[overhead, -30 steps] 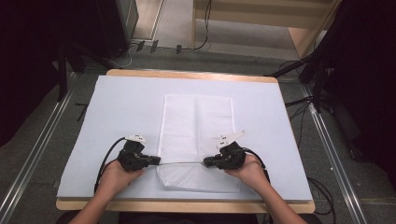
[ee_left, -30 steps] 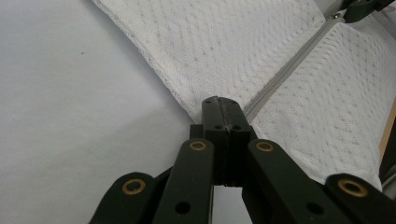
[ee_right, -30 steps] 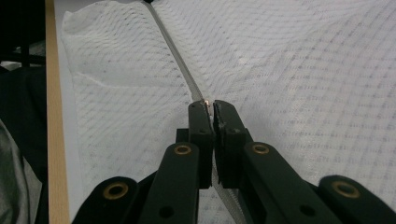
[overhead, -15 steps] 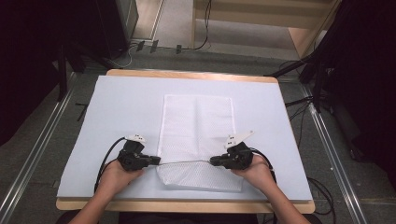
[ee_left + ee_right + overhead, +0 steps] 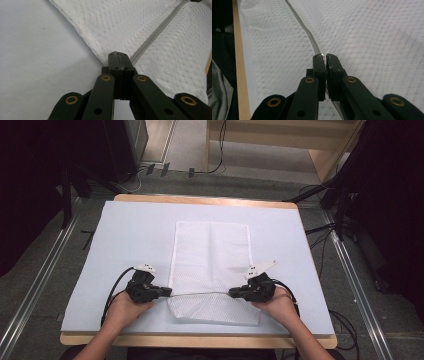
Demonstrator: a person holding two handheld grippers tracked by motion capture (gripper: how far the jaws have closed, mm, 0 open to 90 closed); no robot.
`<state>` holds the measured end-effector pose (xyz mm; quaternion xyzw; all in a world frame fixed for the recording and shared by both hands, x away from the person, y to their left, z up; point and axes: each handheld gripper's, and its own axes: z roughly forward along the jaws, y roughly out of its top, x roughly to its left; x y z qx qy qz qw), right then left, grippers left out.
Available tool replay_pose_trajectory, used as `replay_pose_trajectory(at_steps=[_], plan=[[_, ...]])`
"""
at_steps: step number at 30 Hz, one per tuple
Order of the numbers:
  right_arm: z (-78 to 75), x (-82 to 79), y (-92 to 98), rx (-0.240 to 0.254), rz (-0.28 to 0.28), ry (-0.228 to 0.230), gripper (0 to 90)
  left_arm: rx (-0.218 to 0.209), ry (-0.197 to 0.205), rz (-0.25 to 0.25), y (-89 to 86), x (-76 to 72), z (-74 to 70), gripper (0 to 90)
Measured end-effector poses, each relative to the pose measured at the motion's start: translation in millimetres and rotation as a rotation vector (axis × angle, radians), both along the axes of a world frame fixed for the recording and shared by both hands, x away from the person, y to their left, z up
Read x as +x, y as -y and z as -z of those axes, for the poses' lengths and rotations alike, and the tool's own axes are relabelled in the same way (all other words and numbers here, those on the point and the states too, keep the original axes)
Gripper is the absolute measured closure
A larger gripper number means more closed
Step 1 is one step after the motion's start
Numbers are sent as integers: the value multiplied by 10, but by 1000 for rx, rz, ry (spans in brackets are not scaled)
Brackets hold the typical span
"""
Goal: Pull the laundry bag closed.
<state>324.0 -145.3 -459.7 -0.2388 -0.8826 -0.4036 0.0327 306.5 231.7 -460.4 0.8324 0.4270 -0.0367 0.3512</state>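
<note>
Both the left gripper (image 5: 167,293) and right gripper (image 5: 234,293) clamp the mesh bag's (image 5: 210,255) zipper band (image 5: 200,294); better keep it taut between them.

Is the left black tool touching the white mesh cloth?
Touching. The left gripper view shows the left black tool shut on the white mesh cloth's edge.

My forearms come in over the near edge of the counter. My left hand (image 5: 122,309) holds the left tool (image 5: 167,292) toward the near-left corner, pointing right; my right hand (image 5: 274,304) holds the right tool (image 5: 233,293) toward the near-right corner, pointing left. Both tools lie level, tips facing each other and well apart, jaws pressed fully together. A cable trails from each.
</note>
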Motion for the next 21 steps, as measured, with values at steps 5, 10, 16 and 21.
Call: replay_pose_trajectory(at_steps=[5, 10, 16, 21], plan=[[-2, -4, 74, 3, 10, -6, 887, -2, 0, 0, -1, 0, 1, 900], [2, -3, 143, 9, 12, 0, 886, -2, 0, -1, -1, 0, 1, 900], [-1, -12, 186, 10, 22, 5, 887, 2, 4, 2, 1, -3, 0, 900], [-11, -15, 237, 22, 19, 4, 886, 2, 4, 3, 1, -3, 0, 900]])
